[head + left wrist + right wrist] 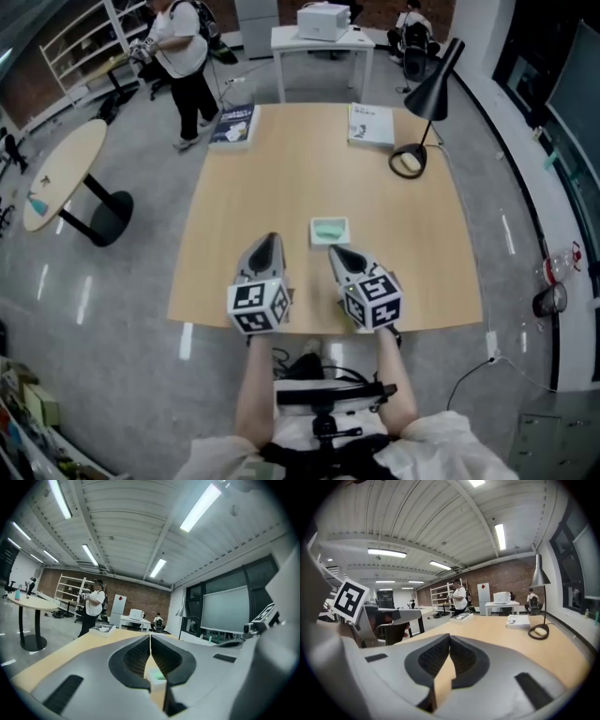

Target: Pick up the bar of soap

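The left gripper (270, 242) and the right gripper (337, 253) were held over the table (281, 159), both pressed together and empty, with the bar of soap (329, 229) in its white dish (315, 223) just ahead of the right one's tips, ahead-right of the left's

Pale green soap (329, 228), tan wooden table (281, 178)
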{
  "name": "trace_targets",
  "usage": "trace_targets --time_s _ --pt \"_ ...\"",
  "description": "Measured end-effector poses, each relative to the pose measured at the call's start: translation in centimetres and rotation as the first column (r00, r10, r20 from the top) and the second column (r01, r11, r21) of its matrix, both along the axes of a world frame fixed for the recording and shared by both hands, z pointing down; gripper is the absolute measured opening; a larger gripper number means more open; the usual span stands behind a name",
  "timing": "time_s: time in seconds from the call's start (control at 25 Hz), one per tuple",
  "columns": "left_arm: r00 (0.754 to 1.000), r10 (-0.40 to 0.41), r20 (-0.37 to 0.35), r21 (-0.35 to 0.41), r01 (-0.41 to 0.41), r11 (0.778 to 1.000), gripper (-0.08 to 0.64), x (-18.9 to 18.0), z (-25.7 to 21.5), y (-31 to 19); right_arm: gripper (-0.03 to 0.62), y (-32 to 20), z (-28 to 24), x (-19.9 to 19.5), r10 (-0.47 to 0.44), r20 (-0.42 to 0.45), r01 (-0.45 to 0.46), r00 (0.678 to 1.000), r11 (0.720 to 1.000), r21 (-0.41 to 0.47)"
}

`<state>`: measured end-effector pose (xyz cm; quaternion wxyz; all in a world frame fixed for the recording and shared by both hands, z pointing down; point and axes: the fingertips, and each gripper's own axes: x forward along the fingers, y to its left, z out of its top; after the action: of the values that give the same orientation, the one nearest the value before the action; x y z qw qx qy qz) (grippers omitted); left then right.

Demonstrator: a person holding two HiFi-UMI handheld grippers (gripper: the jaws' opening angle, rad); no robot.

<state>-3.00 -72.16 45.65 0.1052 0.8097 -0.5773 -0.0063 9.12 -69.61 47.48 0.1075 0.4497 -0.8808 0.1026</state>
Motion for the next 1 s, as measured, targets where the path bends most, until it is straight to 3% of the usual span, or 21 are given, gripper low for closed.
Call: trace_targets --time_s 0.16,0.28,0.48,0.56,0.68,0.8,0.92,1.0 --pt "0.998 0.036 0.042 -0.027 -0.034 0.999 0.015 0.8 1.1 -5.5 0.006 -5.3 2.1 -0.3 -0.003 -0.056 0.000 0.998 0.998 -0.056" --pt "0.998 0.058 0.035 -0.057 -0.056 0.997 0.015 0.9 2.5 -8.2 0.008 -7.4 4.6 -0.4 0.004 -0.104 -0.016 0.995 0.992 -0.121" --pt "0.996 0.086 0.032 -0.155 -0.080 0.985 0.015 2.2 6.8 -11.2 0.080 -9.0 8.5 -0.1 -0.050 -0.276 0.000 0.960 0.984 -0.179" --pt "0.994 0.097 0.056 -0.193 -0.085 0.978 0.015 3.0 8.6 -11.8 0.087 -9.7 10.4 0.3 -0.108 -0.405 0.034 0.908 0.982 -0.185" --pt "0.990 0.114 0.078 -0.217 -0.095 0.972 0.015 4.0 10.0 -12.5 0.101 -11.0 12.7 0.5 -0.203 -0.604 0.116 0.771 0.977 -0.180" --pt "0.989 0.118 0.088 -0.269 -0.091 0.959 0.015 4.4 12.1 -12.9 0.101 -11.6 15.0 1.0 -0.295 -0.681 0.183 0.670 0.955 -0.233" --pt "0.997 0.073 0.018 -0.304 -0.064 0.951 0.015 4.2 13.6 -13.5 0.101 -11.9 17.0 1.3 -0.385 -0.726 0.247 0.570 0.923 -0.295" --pt "0.998 0.064 0.016 -0.314 -0.055 0.948 0.015 4.2 14.1 -13.7 0.107 -12.3 17.8 1.3 -0.426 -0.752 0.289 0.503 0.903 -0.318"
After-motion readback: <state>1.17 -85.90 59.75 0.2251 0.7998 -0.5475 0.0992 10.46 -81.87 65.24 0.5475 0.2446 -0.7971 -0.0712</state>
